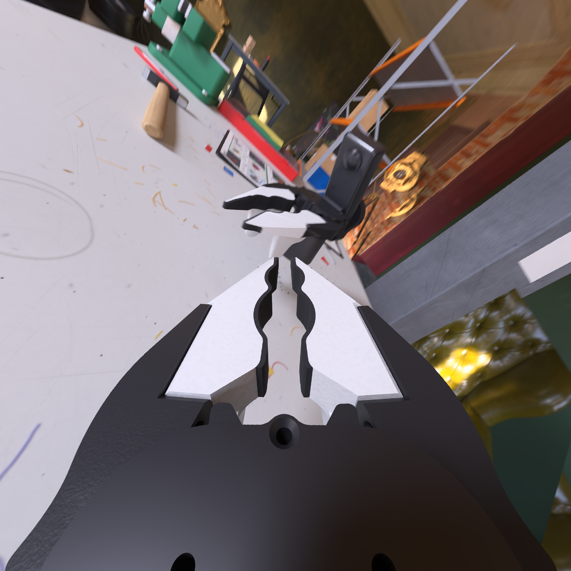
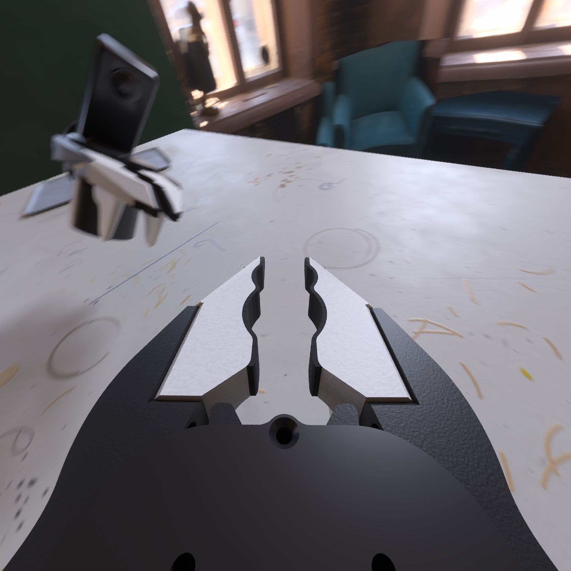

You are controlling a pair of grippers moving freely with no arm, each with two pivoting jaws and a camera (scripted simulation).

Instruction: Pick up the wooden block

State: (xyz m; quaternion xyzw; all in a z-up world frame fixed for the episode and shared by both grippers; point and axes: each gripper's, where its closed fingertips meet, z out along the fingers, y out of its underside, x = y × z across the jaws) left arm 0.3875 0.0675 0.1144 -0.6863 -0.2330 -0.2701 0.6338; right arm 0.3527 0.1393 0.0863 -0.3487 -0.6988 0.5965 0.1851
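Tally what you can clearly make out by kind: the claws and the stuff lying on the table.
Claws: 2, left claw and right claw
Hammer: 1
Green box: 1
Red tray: 1
Printed sheet: 1
Grey flat panels: 2
Total: 8

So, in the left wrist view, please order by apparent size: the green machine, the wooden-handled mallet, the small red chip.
1. Green machine, largest, though the frame's top edge cuts it off.
2. Wooden-handled mallet.
3. Small red chip, smallest.
All lie far from the camera, so this is apparent size only.
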